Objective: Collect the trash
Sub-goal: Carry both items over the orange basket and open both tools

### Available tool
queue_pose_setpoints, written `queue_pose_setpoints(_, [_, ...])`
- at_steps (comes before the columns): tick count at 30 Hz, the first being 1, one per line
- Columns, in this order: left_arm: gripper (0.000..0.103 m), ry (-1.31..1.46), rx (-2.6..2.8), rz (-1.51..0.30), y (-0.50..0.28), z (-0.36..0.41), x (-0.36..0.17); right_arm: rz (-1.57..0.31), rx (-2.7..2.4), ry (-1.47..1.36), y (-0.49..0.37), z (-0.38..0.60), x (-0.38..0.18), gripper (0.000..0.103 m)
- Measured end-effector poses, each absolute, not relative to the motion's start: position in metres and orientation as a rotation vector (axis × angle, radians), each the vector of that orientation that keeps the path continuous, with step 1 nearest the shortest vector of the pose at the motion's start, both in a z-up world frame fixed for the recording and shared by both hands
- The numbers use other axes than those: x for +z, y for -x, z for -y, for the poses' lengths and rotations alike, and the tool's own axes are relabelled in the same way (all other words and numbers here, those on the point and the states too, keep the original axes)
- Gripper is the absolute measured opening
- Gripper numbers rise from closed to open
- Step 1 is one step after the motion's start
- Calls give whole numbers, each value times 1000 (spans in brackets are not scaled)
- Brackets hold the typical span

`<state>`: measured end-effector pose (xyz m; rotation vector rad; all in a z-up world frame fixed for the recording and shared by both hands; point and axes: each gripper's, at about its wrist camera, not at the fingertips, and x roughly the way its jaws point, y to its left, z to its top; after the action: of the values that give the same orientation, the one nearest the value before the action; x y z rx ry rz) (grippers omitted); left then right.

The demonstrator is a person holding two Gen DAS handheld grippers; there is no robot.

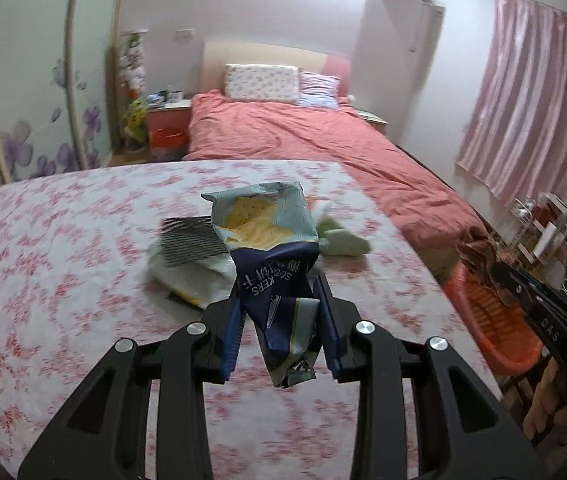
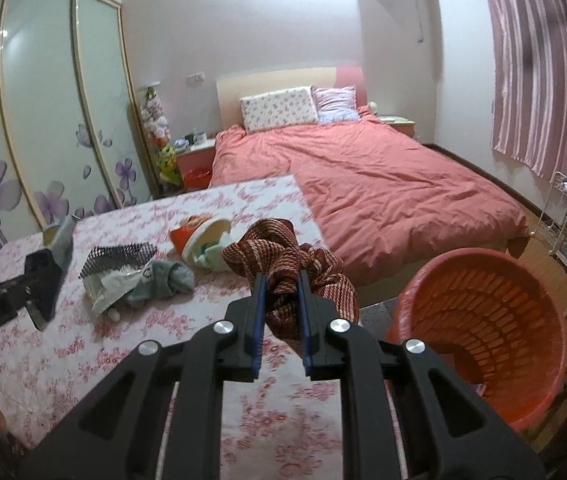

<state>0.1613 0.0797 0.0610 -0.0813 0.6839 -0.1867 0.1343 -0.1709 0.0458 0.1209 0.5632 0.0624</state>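
Left wrist view: the left gripper was clamped on a crumpled cracker packet, held above the floral-covered desk. The right gripper pinched a red-brown striped cloth above the desk's right edge, near the orange basket.

We see a bedroom: a bed with coral cover and two pillows at the far white wall, a flower-printed wardrobe left, pink curtains right, a nightstand beside the bed, bright light overhead
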Motion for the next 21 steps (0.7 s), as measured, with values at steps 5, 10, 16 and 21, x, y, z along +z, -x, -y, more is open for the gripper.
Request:
queue_pose_setpoints(5, [34,44,-255,-678,-163,-44,61,-523,9,-130,-123,195,53,15])
queue_pose_setpoints(10, [34,0,-323,-677,-166,-6,57,-503,-51,-147,-116,221,54,15])
queue_pose_setpoints(16, [34,-34,-391,-694,-171,38,49,-501,-122,-184,-110,259,49,15])
queue_pose_setpoints(21, [34,-63,-447,-711,-173,75,42,-507,-175,-210,-107,287,42,15])
